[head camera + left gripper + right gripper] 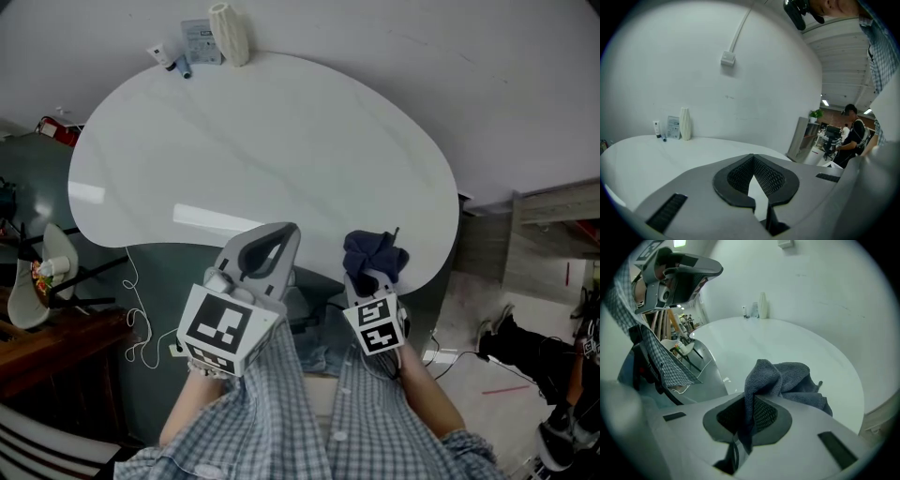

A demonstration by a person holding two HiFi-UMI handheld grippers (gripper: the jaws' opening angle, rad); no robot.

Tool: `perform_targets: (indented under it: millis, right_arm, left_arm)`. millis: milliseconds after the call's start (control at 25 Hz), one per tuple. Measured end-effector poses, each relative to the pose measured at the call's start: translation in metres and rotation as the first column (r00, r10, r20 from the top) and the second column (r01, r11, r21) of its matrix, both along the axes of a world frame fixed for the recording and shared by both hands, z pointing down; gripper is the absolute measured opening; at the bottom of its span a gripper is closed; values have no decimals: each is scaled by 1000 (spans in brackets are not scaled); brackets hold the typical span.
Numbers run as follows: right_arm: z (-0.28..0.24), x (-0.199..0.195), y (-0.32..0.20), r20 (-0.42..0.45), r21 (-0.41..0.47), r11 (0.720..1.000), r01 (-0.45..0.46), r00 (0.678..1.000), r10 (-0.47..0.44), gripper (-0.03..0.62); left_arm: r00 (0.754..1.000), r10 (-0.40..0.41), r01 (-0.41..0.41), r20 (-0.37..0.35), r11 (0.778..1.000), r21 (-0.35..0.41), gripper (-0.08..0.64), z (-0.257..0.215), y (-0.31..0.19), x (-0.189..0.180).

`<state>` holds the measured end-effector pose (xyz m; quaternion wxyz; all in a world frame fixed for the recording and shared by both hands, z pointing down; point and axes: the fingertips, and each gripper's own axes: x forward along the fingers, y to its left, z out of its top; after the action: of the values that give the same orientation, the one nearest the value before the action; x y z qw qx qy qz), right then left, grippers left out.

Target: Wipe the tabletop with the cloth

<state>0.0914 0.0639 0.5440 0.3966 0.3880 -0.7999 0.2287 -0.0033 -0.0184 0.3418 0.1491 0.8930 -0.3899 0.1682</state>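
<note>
Your right gripper (749, 414) is clamped on the dark blue cloth (787, 380), bunched at the near edge of the white tabletop (262, 141), ready for wiping; your left gripper (753, 161) waits aside, jaws together, empty

No readable text; card (199, 42) print illegible.

- Right gripper (373, 277) is holding a dark cloth (375, 253) over the near edge of the tabletop (262, 141)
- Left gripper (289, 232) is hovering over that edge
- Vase (230, 33) is standing at its far edge
</note>
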Motion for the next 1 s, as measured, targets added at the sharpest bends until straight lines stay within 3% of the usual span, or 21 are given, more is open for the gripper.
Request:
perform_targets:
  millis: [480,720,1000]
  right_arm:
    - [-2,-104,-29,51,31,987,159,986,-160,23]
    - [-5,-145,-51,85,45,987,155,984,-158,23]
    - [-6,-174,-76,97,64,993,101,990,-107,23]
  left_arm:
    - [997,-77,77,16,997,-12,6,5,-1,-66]
    - [995,-102,102,17,995,-17,6,7,-2,-94]
    - [999,-50,50,5,999,-12,6,9,-10,-107]
